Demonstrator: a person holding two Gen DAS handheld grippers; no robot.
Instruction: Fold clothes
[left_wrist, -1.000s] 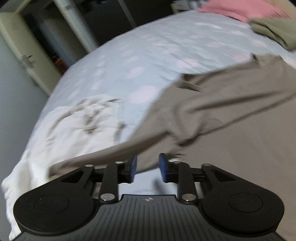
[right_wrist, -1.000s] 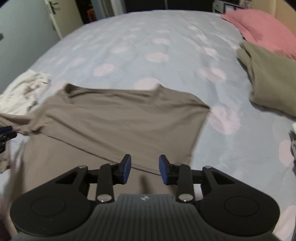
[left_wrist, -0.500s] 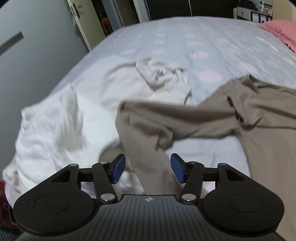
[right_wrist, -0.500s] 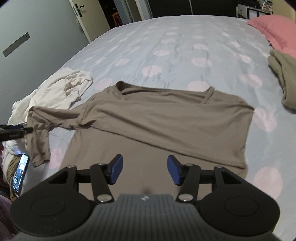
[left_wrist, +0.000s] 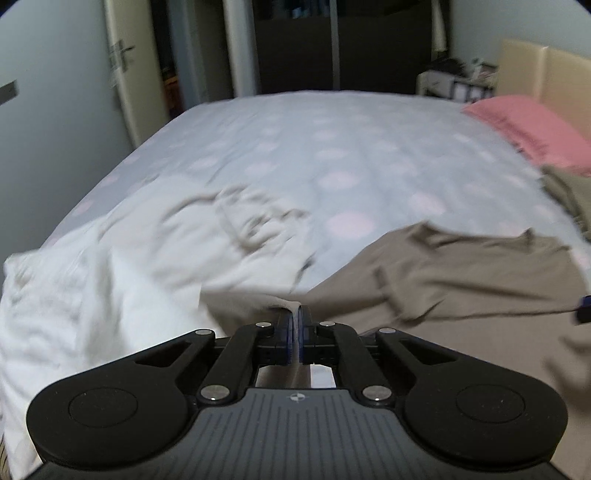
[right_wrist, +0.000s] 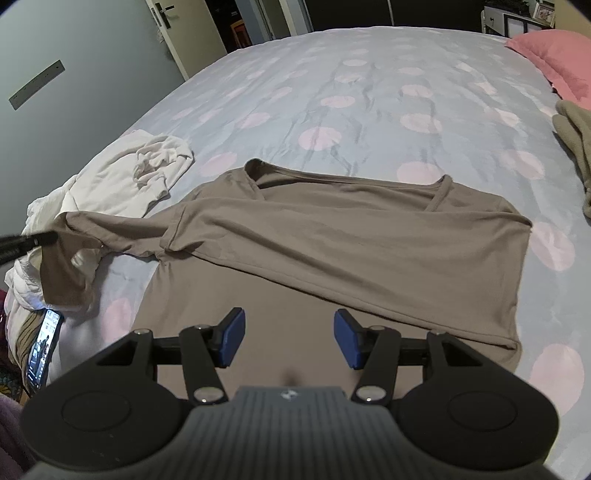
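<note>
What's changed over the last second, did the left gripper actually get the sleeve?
Yes. The left gripper, open around the brown shirt's sleeve half a second ago, has shut on it and lifted it off the bed. The right gripper has opened wider, still empty above the shirt body. The white clothes and the folded-over right side are unchanged.

Bed (right_wrist: 369, 74): taupe shirt (right_wrist: 332, 258), white clothes (right_wrist: 140, 177), pink pillow (right_wrist: 554, 55).

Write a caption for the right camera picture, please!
Open right claw above a brown shirt; left claw pinches its sleeve.

Pink pillow (right_wrist: 554, 55), phone (right_wrist: 42, 350), door (right_wrist: 168, 37)
</note>
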